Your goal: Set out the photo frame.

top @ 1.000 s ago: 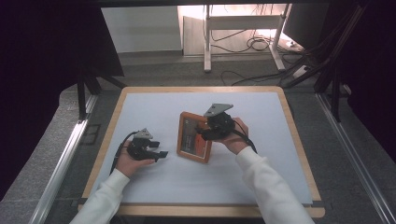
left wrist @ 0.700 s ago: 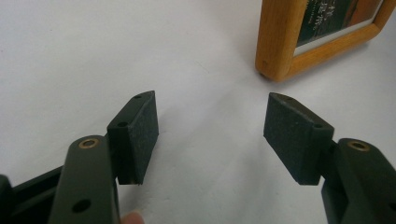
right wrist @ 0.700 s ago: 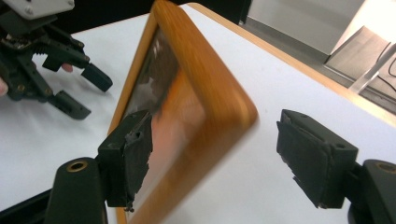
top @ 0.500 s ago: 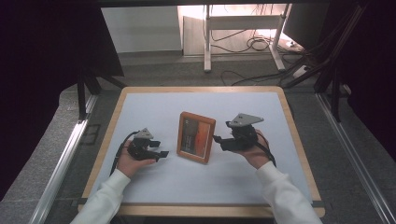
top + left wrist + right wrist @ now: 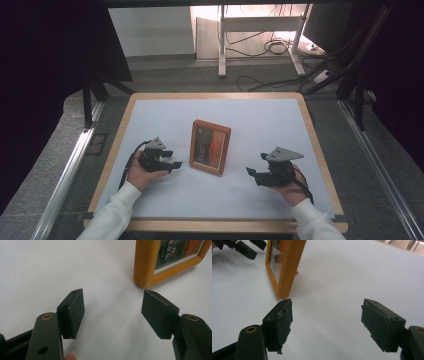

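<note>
Frame: a wooden picture frame (image 5: 210, 147) stands propped upright near the middle of my white table top (image 5: 260, 120), leaning back a little, its glass face towards me. In my left gripper view its lower corner (image 5: 150, 272) sits just beyond my jaw tips. In my right gripper view I see it edge-on (image 5: 287, 267), with a small peg poking out behind it.

Left gripper: my left gripper (image 5: 172, 161) rests low over the table, just to the left of the frame, pointing at it. Jaws wide apart, nothing between the pads (image 5: 75, 312), only bare white surface. Not touching the frame.

Right gripper: my right gripper (image 5: 252, 175) is well to the right of the frame, near the front edge of the table, pointing back towards it. Jaws have just been opening and now stand wide, nothing between them. The foam on the left pad (image 5: 284, 322) looks frayed at its edge.

Hands: my left hand (image 5: 140, 172) and my right hand (image 5: 292, 187) each cup a gripper from below, white sleeves at the bottom of the high view.

Between the two: the frame stands free, gripped by neither tool.
</note>
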Demonstrator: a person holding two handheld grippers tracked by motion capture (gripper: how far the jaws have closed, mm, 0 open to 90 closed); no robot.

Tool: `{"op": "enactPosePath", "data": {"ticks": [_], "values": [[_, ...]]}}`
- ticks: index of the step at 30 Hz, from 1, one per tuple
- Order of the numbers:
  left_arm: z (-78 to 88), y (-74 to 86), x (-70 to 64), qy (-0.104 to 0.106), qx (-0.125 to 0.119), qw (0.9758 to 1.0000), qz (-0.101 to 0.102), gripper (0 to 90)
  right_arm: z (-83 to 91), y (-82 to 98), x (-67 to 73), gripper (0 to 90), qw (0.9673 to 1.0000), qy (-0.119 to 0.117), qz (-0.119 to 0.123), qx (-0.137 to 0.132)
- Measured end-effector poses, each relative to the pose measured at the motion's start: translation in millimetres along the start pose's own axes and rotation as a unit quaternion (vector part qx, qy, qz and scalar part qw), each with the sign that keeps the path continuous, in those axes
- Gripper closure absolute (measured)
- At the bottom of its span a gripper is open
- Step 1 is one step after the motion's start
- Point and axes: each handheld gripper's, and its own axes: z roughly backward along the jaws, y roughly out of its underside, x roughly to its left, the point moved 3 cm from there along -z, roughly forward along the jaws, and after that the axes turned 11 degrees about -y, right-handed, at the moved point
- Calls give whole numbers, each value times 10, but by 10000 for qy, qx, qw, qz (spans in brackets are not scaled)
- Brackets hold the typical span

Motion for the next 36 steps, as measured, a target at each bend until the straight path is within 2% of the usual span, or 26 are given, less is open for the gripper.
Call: {"op": "enactPosePath", "data": {"ticks": [6,10,13,16,18,21,25,27,32,36], "values": [[13,-3,-6,-38,-38,10000,-26,339,27,216,-19,251,9998,31,-102,157],[28,-14,-5,-69,-107,9999,18,383,0,260,-53,248,9996,50,-167,231],[30,-35,-16,-162,-139,9997,-78,549,-17,266,-49,240,9995,67,-138,283],[26,-82,-36,-65,-154,9998,-90,801,-28,277,-46,235,9993,107,-81,339],[-10,-134,-43,-46,-174,9998,-102,879,-26,280,-51,235,9993,134,-100,335],[-98,-186,-76,4,-123,9999,-101,895,-27,284,-58,235,9993,149,-124,330],[-212,-254,-173,26,-50,9997,-241,896,-25,288,-66,235,9992,174,-123,333],[-234,-266,-202,35,-36,9994,-329,896,-23,293,-71,235,9992,179,-114,350],[-239,-265,-211,82,-40,9994,-326,897,-23,300,-72,235,9991,188,-108,365],[-244,-257,-222,74,-21,9991,-421,895,-23,300,-74,235,9991,196,-105,366]]}}
